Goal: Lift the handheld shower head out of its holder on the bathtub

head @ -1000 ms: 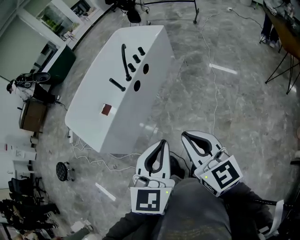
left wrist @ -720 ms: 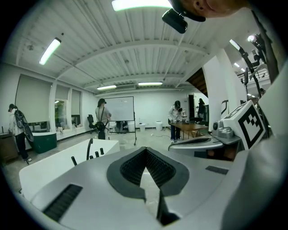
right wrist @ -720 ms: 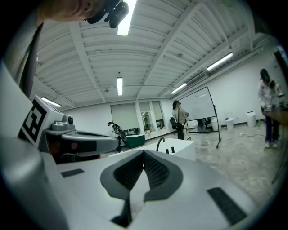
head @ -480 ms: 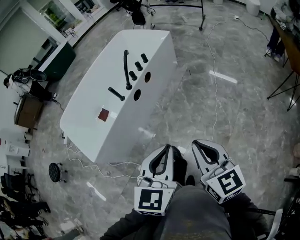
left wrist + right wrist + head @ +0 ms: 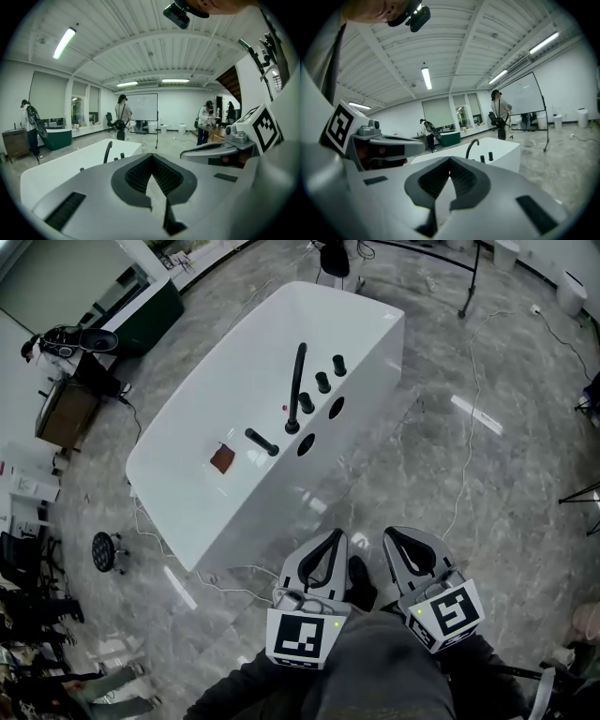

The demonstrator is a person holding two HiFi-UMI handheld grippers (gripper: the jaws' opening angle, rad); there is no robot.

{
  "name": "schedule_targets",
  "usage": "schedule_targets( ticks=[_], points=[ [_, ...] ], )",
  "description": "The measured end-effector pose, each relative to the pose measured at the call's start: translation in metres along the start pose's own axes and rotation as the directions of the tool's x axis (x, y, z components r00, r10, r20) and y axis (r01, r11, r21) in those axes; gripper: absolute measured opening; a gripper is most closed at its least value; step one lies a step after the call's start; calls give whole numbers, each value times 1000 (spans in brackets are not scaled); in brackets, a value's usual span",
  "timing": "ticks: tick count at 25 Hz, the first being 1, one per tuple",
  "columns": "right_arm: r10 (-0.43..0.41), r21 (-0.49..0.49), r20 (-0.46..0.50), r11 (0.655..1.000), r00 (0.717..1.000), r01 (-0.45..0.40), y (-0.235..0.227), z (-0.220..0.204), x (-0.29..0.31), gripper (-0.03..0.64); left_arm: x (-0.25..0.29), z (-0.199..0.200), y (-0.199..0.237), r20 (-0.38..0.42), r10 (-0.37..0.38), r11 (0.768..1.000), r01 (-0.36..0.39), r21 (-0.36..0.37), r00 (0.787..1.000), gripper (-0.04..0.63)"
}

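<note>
Grey stone floor, white bathtub now nearer and larger than a moment back. The short black bar on its deck, probably the shower head, sits in its holder beside the curved spout, well ahead of both grippers, so this is approach only. Tub top shows white with a small brownish square on it. Left gripper and right gripper ride low, jaws pressed together on nothing.
</note>
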State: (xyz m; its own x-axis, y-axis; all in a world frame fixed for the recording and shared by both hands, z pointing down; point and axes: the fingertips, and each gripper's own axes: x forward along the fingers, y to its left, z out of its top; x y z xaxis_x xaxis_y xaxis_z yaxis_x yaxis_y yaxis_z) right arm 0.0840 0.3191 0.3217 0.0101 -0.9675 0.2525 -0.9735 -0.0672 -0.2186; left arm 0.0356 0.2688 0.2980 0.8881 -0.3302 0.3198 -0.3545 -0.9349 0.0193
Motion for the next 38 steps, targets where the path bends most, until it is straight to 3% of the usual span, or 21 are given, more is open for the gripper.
schedule_targets(
  ticks=[6, 9, 17, 21, 24, 31, 34, 38],
  points=[
    [65, -5, -7, 998, 998, -65, -45, 30, 51, 5, 51, 12, 26, -42, 73, 997, -74, -33, 996, 3],
    [139, -11, -25, 990, 990, -139, -67, 36, 82, 5, 80, 14, 42, -59, 141, 988, -144, -52, 988, 3],
    [347, -28, -73, 937, 935, -349, -115, 71, 162, 5, 139, 33, 77, -88, 336, 930, -345, -125, 938, 3],
    [454, -29, -117, 887, 883, -460, -108, 67, 188, 5, 143, 34, 96, -107, 430, 884, -442, -150, 897, 4],
    [530, -35, -141, 841, 836, -540, -93, 71, 204, 5, 135, 35, 110, -125, 505, 837, -520, -172, 854, 3],
    [614, -57, -194, 771, 765, -634, -44, 63, 252, 5, 101, 18, 167, -146, 613, 744, -629, -224, 777, 4],
    [621, -73, -216, 759, 754, -646, -23, 50, 293, 5, 99, 2, 213, -130, 629, 732, -640, -234, 767, 3],
    [593, -129, -205, 772, 778, -622, 0, 57, 340, 5, 98, 5, 273, -82, 614, 748, -612, -255, 785, 5]
  ],
)
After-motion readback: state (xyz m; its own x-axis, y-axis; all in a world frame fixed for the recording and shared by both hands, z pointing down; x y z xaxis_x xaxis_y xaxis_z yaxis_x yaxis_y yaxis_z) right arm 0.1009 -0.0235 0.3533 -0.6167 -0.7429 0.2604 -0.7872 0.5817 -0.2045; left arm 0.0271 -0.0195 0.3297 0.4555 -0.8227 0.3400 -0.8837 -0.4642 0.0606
